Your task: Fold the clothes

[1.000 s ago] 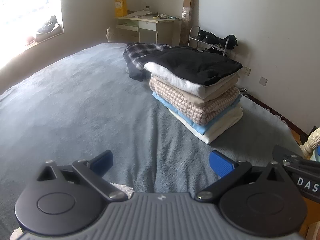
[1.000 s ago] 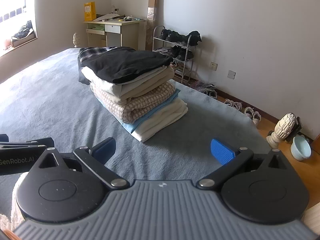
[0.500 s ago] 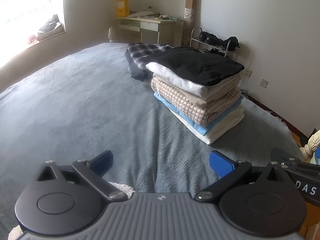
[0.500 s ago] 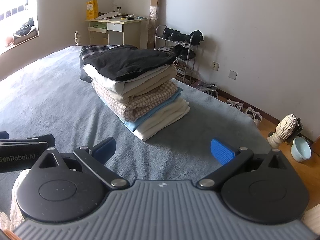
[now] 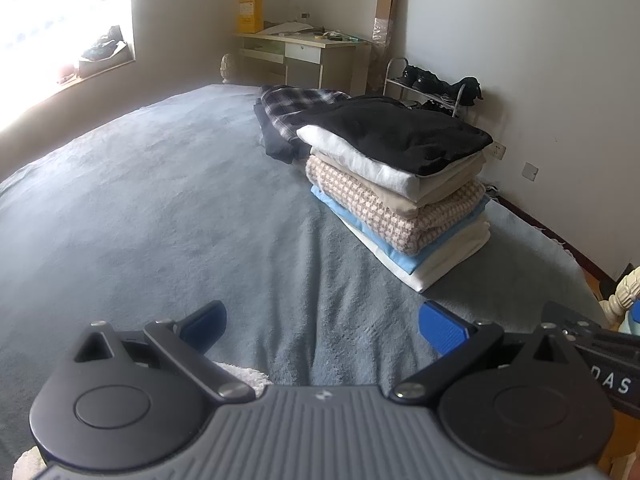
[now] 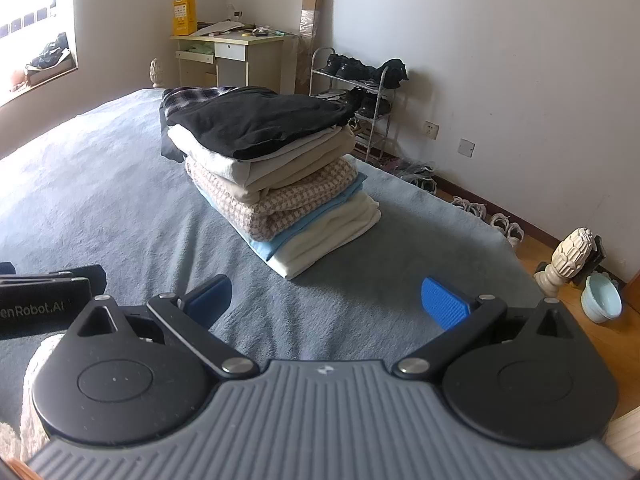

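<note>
Both the left gripper (image 5: 322, 326) and the right gripper (image 6: 326, 300) hang wide and empty, the folded stack (image 6: 276, 184) lying ahead, nearer the right.

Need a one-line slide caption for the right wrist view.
Open right claw hovers empty above grey bed, facing stack of folded clothes topped by black garment.

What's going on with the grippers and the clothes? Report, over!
Left gripper open, empty. Right gripper open, empty. Folded stack sits on blue bed cover, black garment on top. Nothing in the way.
</note>
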Demonstrator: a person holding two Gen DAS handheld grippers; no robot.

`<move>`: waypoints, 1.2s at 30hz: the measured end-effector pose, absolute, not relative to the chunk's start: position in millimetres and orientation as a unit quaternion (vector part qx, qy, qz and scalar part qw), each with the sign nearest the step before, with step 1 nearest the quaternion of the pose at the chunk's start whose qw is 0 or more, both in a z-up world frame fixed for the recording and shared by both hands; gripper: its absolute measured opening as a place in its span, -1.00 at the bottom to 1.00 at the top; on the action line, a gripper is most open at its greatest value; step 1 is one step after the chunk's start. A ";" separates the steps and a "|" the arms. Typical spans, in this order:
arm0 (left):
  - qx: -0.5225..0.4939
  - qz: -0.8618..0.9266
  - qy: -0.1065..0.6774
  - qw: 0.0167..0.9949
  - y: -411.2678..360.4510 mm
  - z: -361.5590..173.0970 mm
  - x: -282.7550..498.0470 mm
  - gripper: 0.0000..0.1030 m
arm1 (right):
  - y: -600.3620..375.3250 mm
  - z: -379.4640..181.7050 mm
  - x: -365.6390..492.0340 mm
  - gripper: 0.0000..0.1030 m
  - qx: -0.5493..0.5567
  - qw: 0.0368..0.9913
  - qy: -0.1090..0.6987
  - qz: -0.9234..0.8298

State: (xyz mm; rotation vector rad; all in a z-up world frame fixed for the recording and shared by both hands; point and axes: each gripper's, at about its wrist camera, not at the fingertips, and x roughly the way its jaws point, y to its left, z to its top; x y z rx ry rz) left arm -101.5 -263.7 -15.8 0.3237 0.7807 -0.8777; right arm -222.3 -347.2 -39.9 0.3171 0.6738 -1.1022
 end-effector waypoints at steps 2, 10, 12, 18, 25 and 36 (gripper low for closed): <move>0.151 -0.412 0.367 0.820 -263.4 -15.9 -100.6 1.00 | -347.1 -39.9 -222.4 0.98 0.147 0.787 0.312 -0.512; 0.150 -0.411 0.370 0.819 -263.2 -15.5 -100.1 0.99 | -347.1 -39.2 -220.3 0.97 0.147 0.786 0.313 -0.512; 0.149 -0.411 0.371 0.819 -262.4 -15.7 -99.7 1.00 | -346.4 -39.2 -219.4 0.98 0.147 0.786 0.315 -0.512; 0.148 -0.411 0.371 0.820 -262.1 -15.5 -100.4 1.00 | -345.1 -40.0 -218.1 0.97 0.146 0.784 0.322 -0.510; 0.151 -0.410 0.370 0.820 -263.0 -15.8 -103.2 1.00 | -346.3 -42.7 -219.5 0.98 0.154 0.781 0.326 -0.511; 0.152 -0.410 0.370 0.820 -264.2 -14.8 -104.9 0.99 | -349.0 -43.3 -221.2 0.98 0.155 0.777 0.329 -0.514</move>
